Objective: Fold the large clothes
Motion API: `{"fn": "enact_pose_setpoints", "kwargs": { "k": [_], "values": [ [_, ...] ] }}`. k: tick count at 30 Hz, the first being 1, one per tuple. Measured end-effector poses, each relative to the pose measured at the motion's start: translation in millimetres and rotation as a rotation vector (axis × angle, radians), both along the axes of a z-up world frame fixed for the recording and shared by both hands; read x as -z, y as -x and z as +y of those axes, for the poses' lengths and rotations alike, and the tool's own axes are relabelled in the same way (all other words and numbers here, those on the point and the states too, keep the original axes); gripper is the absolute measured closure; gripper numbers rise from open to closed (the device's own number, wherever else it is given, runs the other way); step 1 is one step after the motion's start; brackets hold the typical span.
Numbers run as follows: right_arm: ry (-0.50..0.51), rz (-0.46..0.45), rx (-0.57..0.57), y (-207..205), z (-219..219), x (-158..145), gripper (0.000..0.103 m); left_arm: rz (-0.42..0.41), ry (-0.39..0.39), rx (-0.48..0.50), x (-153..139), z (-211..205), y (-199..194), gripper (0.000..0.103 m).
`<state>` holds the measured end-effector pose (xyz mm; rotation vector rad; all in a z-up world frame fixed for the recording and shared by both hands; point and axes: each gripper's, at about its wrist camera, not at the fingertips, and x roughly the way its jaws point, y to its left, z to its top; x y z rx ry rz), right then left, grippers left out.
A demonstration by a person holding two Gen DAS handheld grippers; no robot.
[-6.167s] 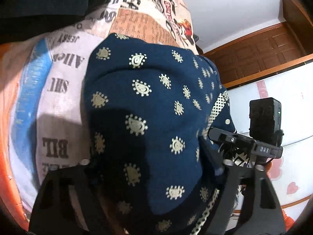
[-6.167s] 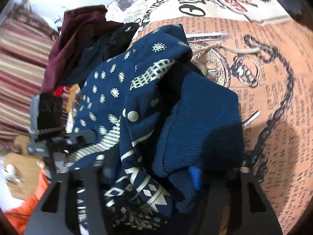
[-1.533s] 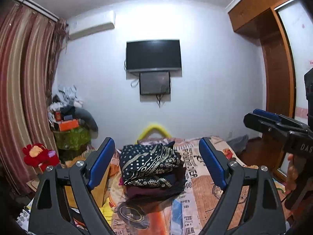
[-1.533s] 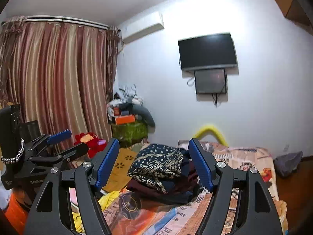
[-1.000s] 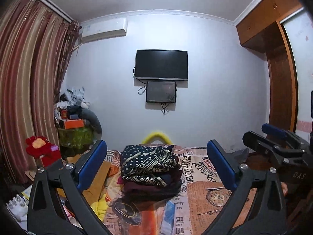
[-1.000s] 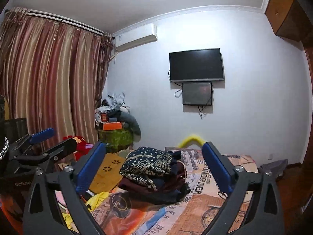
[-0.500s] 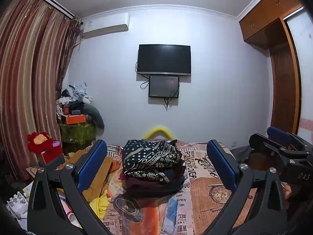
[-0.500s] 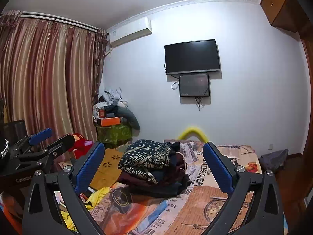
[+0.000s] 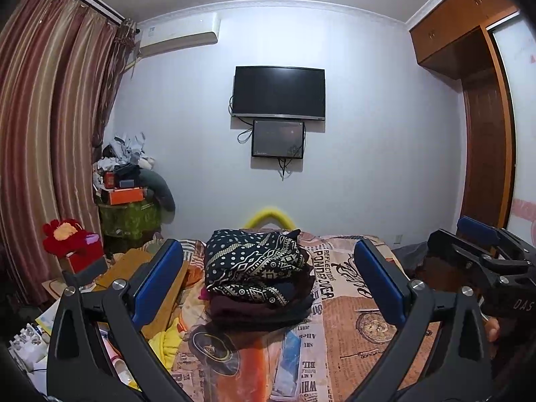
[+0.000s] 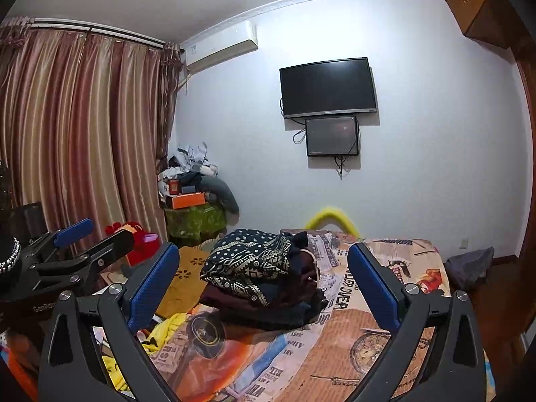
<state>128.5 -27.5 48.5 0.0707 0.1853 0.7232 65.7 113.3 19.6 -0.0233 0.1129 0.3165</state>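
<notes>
Standing well back from the bed (image 9: pixel 351 305), both tools now hold nothing: the left gripper (image 9: pixel 268 268) and the right gripper (image 10: pixel 261 268) each have their jaws spread wide with only air between the blue pads, whereas some six seconds ago both were buried in the navy patterned garment (image 9: pixel 251 261), bunching it close to the cameras. That garment now lies folded on top of a stack of dark clothes (image 9: pixel 261 305) toward the far left of the bed, near the yellow headboard arc (image 9: pixel 269 216) and well apart from either gripper. Over the last second or so the view has barely shifted, which suggests the withdrawal is over. Judging by this, the fold and placement of this piece look finished; no other loose garment on the near bedspread is clearly visible, so either the task is ending or the next piece must be fetched from elsewhere.
</notes>
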Motion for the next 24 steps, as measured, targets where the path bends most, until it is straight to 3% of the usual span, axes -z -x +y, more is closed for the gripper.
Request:
{"fn": "enact_pose_setpoints", "kwargs": {
  "k": [24],
  "values": [
    [-0.006,0.009,0.002,-0.6,-8.6,-0.8,0.003,0.023,0.017,0.025,2.6,3.9,-2.5,0.000]
  ]
}}
